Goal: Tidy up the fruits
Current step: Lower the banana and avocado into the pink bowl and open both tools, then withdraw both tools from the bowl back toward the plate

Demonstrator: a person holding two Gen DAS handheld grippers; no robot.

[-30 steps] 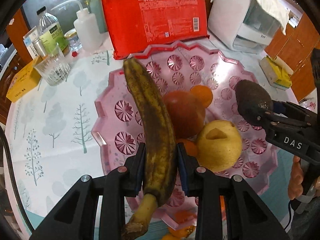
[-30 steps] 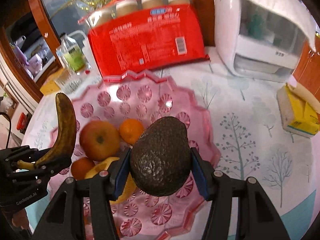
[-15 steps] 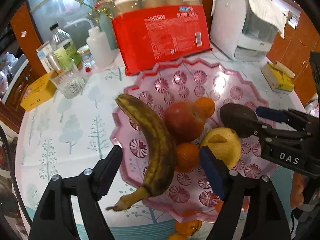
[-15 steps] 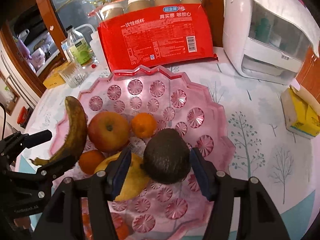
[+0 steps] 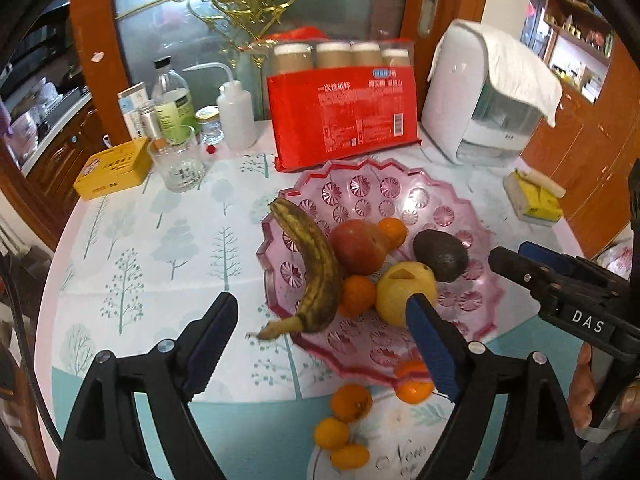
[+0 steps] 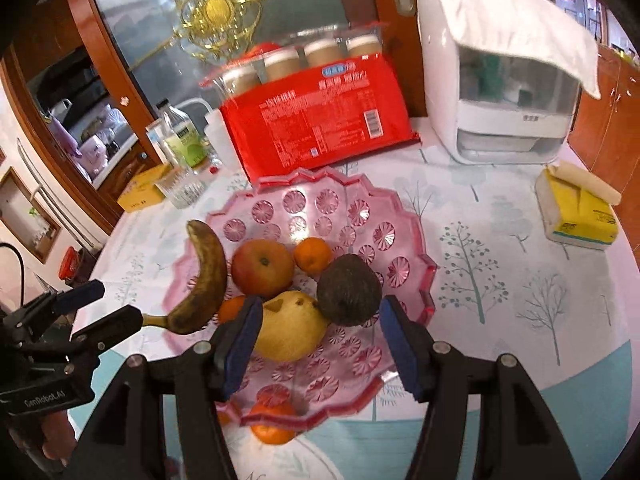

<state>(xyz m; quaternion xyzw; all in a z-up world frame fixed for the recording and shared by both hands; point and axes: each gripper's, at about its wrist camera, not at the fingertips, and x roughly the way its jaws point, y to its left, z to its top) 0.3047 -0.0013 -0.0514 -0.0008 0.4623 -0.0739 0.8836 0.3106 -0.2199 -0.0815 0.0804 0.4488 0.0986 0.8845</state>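
A pink plastic fruit tray (image 5: 360, 188) (image 6: 320, 200) holds a brown-spotted banana (image 5: 316, 264) (image 6: 204, 276), a red apple (image 5: 358, 246) (image 6: 262, 266), mandarins (image 5: 394, 232), a yellow pear (image 5: 404, 290) (image 6: 290, 330) and a dark avocado (image 5: 440, 254) (image 6: 348, 290). My left gripper (image 5: 320, 340) is open and empty, just in front of the banana's stem. My right gripper (image 6: 320, 340) is open and empty, its jaws either side of the avocado and pear, drawn back from them.
Several loose mandarins (image 5: 350, 402) (image 6: 274, 432) lie on the table by the tray's near edge. Behind the tray stand a red pack of paper cups (image 5: 344, 116), a white appliance (image 5: 488, 96), bottles, a glass (image 5: 178, 164) and a yellow box (image 5: 114, 168). A tissue pack (image 6: 576, 208) lies right.
Both grippers opened and pulled back. The banana now lies on the tray's left side and the avocado rests on the tray beside the pear.
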